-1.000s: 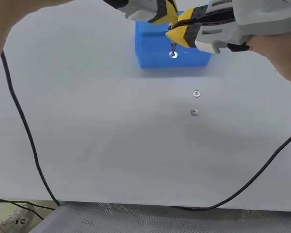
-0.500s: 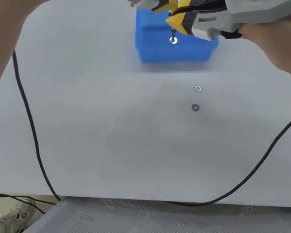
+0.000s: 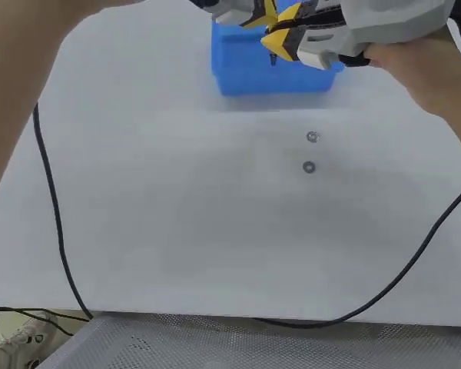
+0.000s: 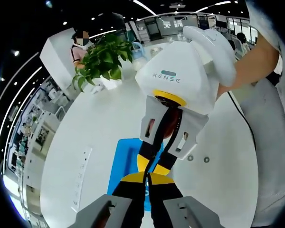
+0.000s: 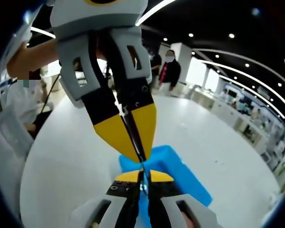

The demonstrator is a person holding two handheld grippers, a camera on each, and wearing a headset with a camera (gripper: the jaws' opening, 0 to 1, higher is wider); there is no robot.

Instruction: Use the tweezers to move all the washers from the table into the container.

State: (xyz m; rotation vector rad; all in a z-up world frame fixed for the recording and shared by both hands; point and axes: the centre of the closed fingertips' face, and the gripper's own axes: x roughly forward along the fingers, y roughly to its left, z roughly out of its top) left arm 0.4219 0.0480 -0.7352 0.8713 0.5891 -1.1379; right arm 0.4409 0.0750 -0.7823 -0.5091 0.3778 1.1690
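Dropped the washer, it seems: hung from the tip of the tweezers (image 3: 273,59) a moment ago, gone from that tip now. Cannot tell if the two thin points are squeezed together or sprung apart. Tip pointing down, right over the blue container (image 3: 246,77). No look inside the box, so only a guess that the washer fell in.

Tweezers pinched from both sides: right gripper (image 3: 283,40) clamped on them from the person's right, left gripper (image 3: 267,11) clamped on them from the far side. Yellow jaw tips almost nose to nose.

Further out, on the grey table (image 3: 177,223): far washer (image 3: 312,137) and near washer (image 3: 309,167), close beside each other, well apart from the container and on the person's side of it.

Means one more washer put away, most likely, and two left to fetch. Next, probably back down to the far washer. Small and flat, so easy to let slip.
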